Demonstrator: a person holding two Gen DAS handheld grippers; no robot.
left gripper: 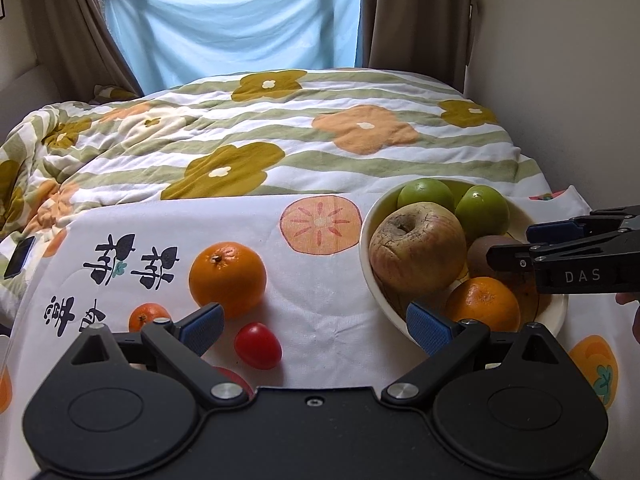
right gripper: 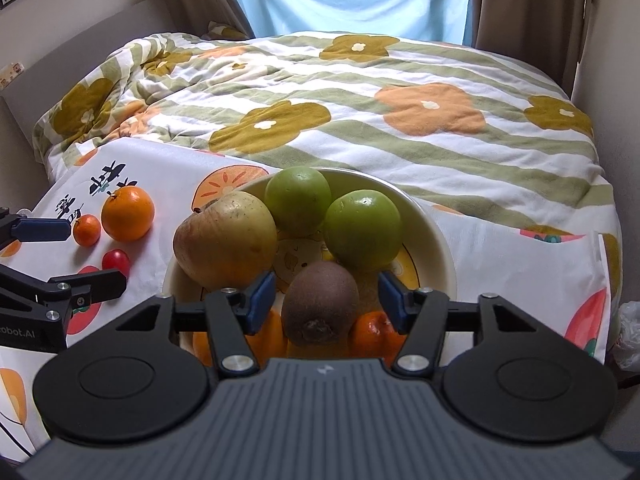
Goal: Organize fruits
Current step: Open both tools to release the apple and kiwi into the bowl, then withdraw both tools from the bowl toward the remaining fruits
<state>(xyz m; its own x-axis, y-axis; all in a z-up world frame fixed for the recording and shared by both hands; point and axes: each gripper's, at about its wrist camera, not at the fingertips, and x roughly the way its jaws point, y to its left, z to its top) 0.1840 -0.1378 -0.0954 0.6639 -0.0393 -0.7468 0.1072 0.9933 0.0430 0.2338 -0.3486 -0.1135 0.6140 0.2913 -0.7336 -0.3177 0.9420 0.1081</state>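
A cream bowl point(right gripper: 436, 240) on the printed cloth holds a wrinkled apple point(right gripper: 224, 240), two green fruits point(right gripper: 298, 200), a brown kiwi point(right gripper: 320, 304) and oranges point(right gripper: 372, 332). My right gripper point(right gripper: 326, 300) is open over the bowl, its blue pads point(right gripper: 262, 300) standing clear on either side of the kiwi. Left of the bowl point(left gripper: 366, 248) lie a large orange point(left gripper: 227, 278), a small mandarin point(left gripper: 146, 316) and a cherry tomato point(left gripper: 258, 345). My left gripper point(left gripper: 316, 328) hangs open above the tomato, holding nothing. Another red fruit point(left gripper: 236, 378) is mostly hidden under it.
The cloth point(left gripper: 320, 312) lies on a bed with a flowered, striped quilt point(left gripper: 280, 132). A phone point(left gripper: 18, 258) rests at the far left. A white plastic bag point(right gripper: 630, 332) sits beyond the bed's right edge. Curtains and a wall close off the back and right.
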